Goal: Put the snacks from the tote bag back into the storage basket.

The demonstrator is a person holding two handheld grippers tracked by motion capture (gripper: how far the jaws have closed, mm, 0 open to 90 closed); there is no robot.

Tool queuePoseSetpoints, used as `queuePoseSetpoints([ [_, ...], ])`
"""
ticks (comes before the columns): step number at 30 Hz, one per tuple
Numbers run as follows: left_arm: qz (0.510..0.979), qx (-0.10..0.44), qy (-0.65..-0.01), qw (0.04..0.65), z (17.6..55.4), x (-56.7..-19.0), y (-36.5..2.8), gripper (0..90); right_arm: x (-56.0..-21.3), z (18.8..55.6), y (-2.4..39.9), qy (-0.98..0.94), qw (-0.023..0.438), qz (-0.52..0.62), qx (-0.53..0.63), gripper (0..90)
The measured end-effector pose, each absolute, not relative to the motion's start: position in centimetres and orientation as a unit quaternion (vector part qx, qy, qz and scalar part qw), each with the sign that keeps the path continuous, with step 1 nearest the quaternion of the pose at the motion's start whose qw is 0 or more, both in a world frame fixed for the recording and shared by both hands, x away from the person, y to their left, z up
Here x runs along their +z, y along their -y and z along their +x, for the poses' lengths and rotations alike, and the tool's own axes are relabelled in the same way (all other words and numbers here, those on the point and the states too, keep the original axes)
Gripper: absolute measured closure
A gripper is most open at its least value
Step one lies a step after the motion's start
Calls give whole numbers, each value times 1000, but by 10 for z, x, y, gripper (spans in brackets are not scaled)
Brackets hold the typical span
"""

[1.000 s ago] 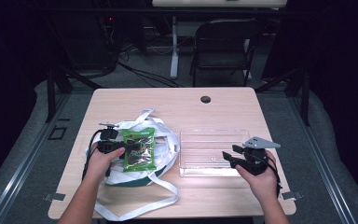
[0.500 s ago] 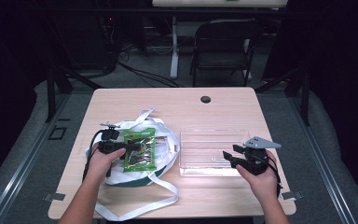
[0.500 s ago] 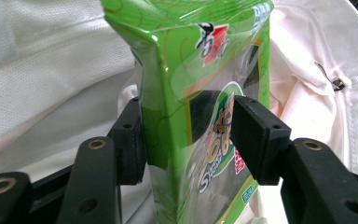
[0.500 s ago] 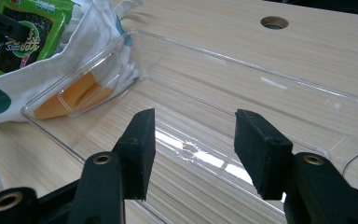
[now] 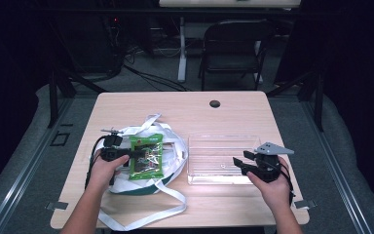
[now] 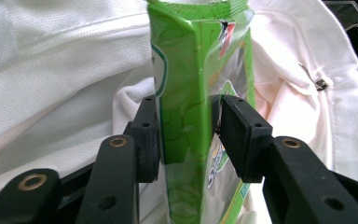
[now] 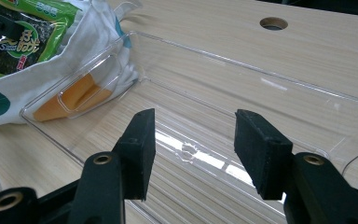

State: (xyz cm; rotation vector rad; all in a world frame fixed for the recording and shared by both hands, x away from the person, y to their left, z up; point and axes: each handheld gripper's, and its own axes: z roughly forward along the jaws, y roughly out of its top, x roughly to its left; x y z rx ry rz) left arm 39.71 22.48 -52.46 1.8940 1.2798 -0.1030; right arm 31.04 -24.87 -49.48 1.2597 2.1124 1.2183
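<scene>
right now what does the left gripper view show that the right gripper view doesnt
The left gripper view gives the left gripper with its pads pressing both sides of the green snack packet, after the jaws have just been closing, against folds of white bag.

The right gripper view gives the right gripper open with nothing between its jaws, over the clear plastic tray, plus the table's round hole.

Both include the packet and the bag.

The wooden table (image 5: 126, 105) (one round hole) bears a white bag (image 5: 173, 151) beside a clear tray (image 5: 222, 141).
</scene>
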Motion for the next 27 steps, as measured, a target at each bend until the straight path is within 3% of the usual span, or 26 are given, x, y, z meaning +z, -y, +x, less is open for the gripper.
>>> queuePoseSetpoints([
  [27,752,-47,-489,439,386,-512,-230,711,-496,315,248,-755,195,448,438,484],
])
